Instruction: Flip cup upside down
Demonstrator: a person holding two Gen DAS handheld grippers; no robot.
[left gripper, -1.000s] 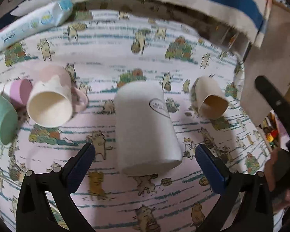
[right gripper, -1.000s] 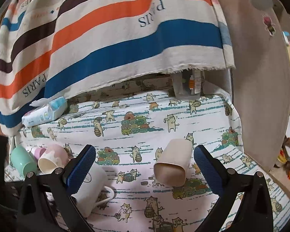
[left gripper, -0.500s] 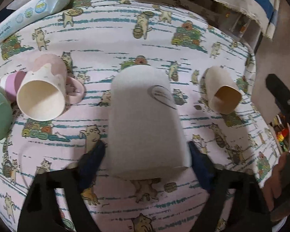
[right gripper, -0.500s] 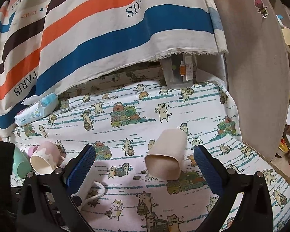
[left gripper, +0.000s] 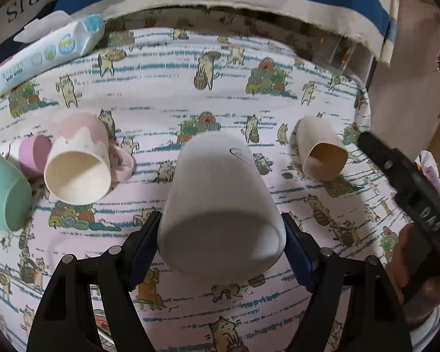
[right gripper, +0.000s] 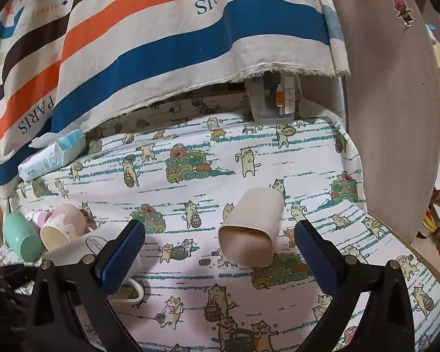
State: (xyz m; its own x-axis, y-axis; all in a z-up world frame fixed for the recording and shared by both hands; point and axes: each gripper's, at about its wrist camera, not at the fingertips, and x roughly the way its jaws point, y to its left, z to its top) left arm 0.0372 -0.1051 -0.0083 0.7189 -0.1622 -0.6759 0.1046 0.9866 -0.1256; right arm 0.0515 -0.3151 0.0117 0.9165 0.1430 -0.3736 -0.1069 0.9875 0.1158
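My left gripper is shut on a white mug that lies on its side on the cat-print cloth, base toward the camera; its blue pads press both sides near the base. The mug and its handle also show in the right wrist view, partly behind my finger. My right gripper is open and empty, hovering before a beige cup lying on its side, mouth toward the camera. The beige cup also shows in the left wrist view.
A pink-and-cream mug, a mint cup and a small lilac cup lie at the left. A wipes pack lies at the back left. A striped cloth hangs behind. A board stands right.
My left gripper moved forward around the white mug and closed on its base end. My right gripper stayed open and drifted slightly closer to the beige cup.
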